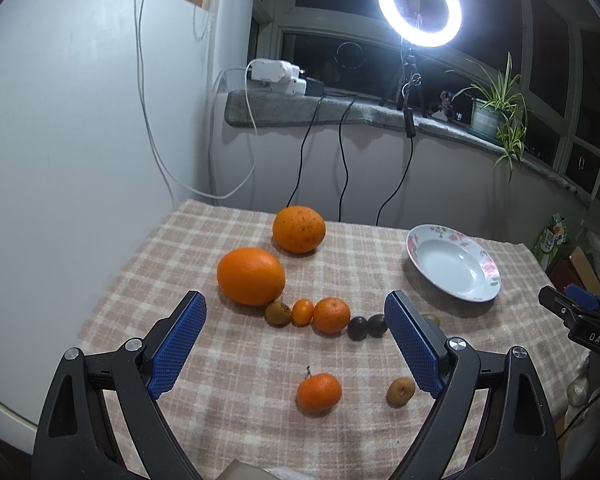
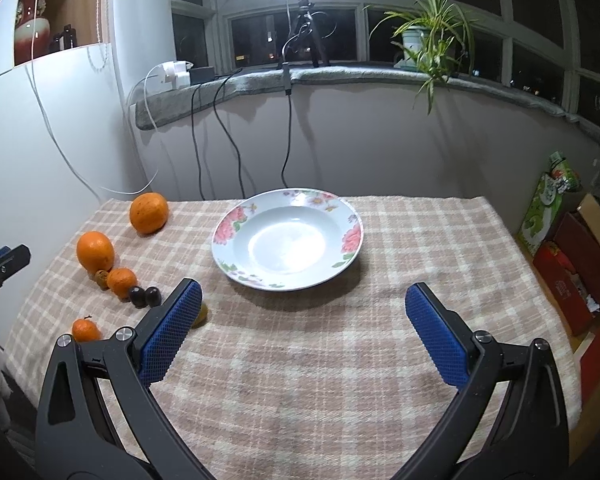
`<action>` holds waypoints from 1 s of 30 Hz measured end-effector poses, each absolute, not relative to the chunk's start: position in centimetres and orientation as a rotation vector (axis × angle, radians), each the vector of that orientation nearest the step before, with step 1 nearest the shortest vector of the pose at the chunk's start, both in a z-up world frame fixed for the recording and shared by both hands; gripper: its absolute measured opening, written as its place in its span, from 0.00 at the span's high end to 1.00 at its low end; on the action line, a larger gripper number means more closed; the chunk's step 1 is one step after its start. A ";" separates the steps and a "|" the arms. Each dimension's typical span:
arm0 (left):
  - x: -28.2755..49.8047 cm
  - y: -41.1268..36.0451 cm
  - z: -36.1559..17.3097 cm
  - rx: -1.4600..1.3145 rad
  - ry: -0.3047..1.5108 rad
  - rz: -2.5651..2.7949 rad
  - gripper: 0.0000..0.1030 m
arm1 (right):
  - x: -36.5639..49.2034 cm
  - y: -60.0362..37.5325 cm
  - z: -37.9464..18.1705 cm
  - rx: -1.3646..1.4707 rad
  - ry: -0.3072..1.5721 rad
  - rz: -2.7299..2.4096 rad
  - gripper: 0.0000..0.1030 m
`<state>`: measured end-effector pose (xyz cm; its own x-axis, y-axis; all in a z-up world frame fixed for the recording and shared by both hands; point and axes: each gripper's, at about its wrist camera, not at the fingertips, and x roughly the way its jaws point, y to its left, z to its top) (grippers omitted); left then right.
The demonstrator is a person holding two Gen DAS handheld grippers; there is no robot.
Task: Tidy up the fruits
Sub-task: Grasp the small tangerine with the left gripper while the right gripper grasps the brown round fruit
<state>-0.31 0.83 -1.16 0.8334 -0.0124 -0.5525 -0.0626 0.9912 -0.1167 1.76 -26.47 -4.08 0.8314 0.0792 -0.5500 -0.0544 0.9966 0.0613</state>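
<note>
1. The tablecloth point(image 2: 340, 360) looks like soft woven cloth, matt and slightly fuzzy.
2. The plate point(image 2: 350, 236) in the middle of the right wrist view looks like glazed ceramic, glossy (it throws back the lamp's glare).
3. The large orange point(image 1: 251, 276) has a smooth, faintly shiny peel; the speckled orange point(image 1: 299, 229) behind it looks duller and rougher.
4. The left gripper point(image 1: 296, 344) has blue pads point(image 1: 178, 344) with a fine dimpled texture, on matt black plastic arms with bright metal screws.
5. The sill cover point(image 1: 300, 110) along the upper frame looks like grey plush cloth.

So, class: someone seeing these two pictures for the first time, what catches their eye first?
The glaring ring light above the windowsill, at the dark window. Then the line of fruit on the checked tablecloth, led by two big oranges at the left. Last, the empty floral plate, centred beyond the open right hand-held gripper.
</note>
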 end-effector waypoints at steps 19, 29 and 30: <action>-0.8 2.2 -5.7 -0.226 0.744 -0.037 0.24 | 1.7 -20.9 -7.4 -0.014 0.686 0.388 0.11; -0.3 1.3 -8.3 -0.304 0.840 -0.157 0.48 | 1.4 -16.5 -9.8 -0.065 0.772 0.566 0.33; -0.2 1.2 -8.5 -0.311 0.849 -0.161 0.49 | 1.4 -16.2 -9.9 -0.068 0.777 0.577 0.34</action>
<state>-0.24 1.22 -8.52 0.6522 -0.2627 -0.7110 0.0166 0.9427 -0.3331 1.39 -16.23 -9.95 0.5671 0.4665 -0.6788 -0.5150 0.8440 0.1498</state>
